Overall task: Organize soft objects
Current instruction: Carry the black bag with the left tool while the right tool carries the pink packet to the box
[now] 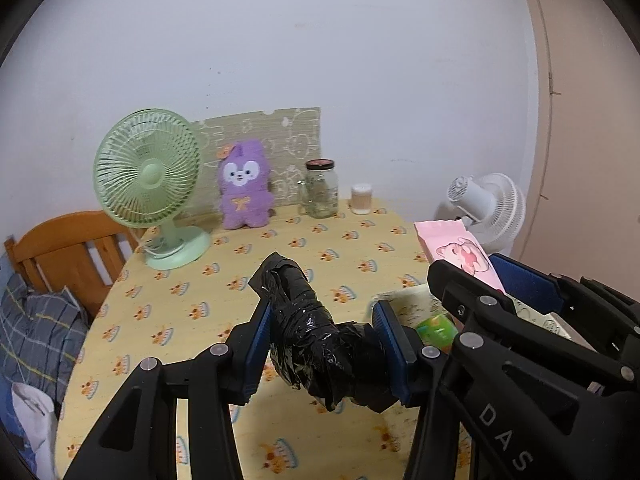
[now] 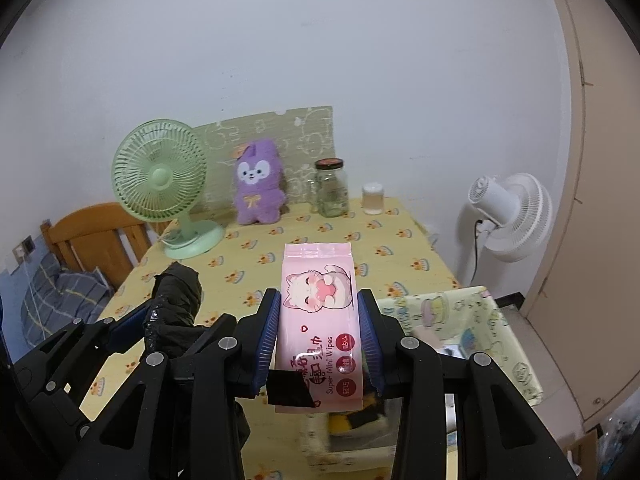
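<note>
My left gripper [image 1: 320,340] is shut on a black plastic-wrapped bundle [image 1: 308,332] and holds it above the yellow tablecloth [image 1: 280,256]. My right gripper [image 2: 318,336] is shut on a pink pack of wet wipes [image 2: 320,312] with a cat drawing, held above the table. The pack also shows at the right of the left wrist view [image 1: 460,252], and the bundle at the left of the right wrist view [image 2: 174,304]. A purple plush toy [image 1: 245,186] stands upright at the back of the table, also seen in the right wrist view [image 2: 258,184].
A green desk fan [image 1: 150,184] stands back left. A glass jar [image 1: 320,190] and a small cup [image 1: 361,199] stand at the back. An open patterned box [image 2: 460,328] with items sits at the table's right front. A white fan [image 2: 508,216] stands off the table's right; a wooden chair [image 1: 68,252] left.
</note>
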A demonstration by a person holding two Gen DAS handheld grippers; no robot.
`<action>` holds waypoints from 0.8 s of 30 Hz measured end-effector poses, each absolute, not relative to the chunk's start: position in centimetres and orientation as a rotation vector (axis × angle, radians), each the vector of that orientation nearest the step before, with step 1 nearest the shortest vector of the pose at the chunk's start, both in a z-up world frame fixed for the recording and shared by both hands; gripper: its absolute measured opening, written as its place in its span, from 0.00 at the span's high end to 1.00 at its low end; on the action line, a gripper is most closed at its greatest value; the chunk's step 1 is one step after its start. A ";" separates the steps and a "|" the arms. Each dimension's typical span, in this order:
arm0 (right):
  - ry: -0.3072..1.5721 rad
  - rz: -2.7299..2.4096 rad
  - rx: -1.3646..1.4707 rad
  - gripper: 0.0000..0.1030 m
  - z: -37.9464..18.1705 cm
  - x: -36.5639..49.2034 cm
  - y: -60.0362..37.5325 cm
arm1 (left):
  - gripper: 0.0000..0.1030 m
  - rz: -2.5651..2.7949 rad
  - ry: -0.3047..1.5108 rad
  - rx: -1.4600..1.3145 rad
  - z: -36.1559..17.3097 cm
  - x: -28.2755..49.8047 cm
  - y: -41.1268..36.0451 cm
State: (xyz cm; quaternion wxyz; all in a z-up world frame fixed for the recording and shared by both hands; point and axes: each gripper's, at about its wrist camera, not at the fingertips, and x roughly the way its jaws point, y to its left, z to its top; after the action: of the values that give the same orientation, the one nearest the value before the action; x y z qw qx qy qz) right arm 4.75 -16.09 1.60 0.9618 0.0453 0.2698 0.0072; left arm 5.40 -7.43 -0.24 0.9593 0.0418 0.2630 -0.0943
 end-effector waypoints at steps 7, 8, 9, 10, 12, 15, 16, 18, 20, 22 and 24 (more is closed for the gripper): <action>0.552 -0.017 0.093 0.59 1.1 5.0 -18.3 | 0.50 -0.228 0.548 0.088 -0.7 6.1 -9.7; 0.554 -0.021 0.094 0.59 1.0 5.1 -18.6 | 0.50 -0.234 0.552 0.089 -0.9 6.3 -10.1; 0.556 -0.027 0.095 0.59 0.9 5.2 -19.0 | 0.50 -0.238 0.557 0.090 -1.0 6.4 -10.4; 0.559 -0.031 0.096 0.59 0.7 5.2 -19.3 | 0.50 -0.244 0.561 0.092 -1.1 6.6 -10.7; 0.564 -0.040 0.100 0.59 0.4 5.4 -20.0 | 0.50 -0.253 0.568 0.097 -1.4 6.8 -11.4; 0.573 -0.057 0.112 0.59 -0.1 5.7 -21.0 | 0.50 -0.273 0.581 0.104 -1.9 7.2 -12.4; 0.575 -0.062 0.114 0.59 -0.3 5.8 -21.3 | 0.50 -0.278 0.585 0.105 -2.0 7.3 -12.7; 0.583 -0.070 0.120 0.59 -0.7 5.9 -22.0 | 0.50 -0.291 0.595 0.111 -2.4 7.6 -13.4; 0.591 -0.077 0.127 0.59 -1.1 6.1 -22.6 | 0.50 -0.302 0.605 0.118 -2.8 7.8 -14.1; 0.600 -0.084 0.133 0.59 -1.6 6.2 -23.2 | 0.50 -0.312 0.616 0.125 -3.1 8.1 -14.7; 0.608 -0.092 0.139 0.59 -2.0 6.3 -23.8 | 0.50 -0.323 0.627 0.132 -3.5 8.4 -15.3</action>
State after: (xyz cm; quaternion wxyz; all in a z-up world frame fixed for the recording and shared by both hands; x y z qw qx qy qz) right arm 6.34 -23.79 -2.00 0.9507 0.0684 0.2992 -0.0453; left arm 8.38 -15.33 -3.51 0.9364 0.0644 0.3067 -0.1580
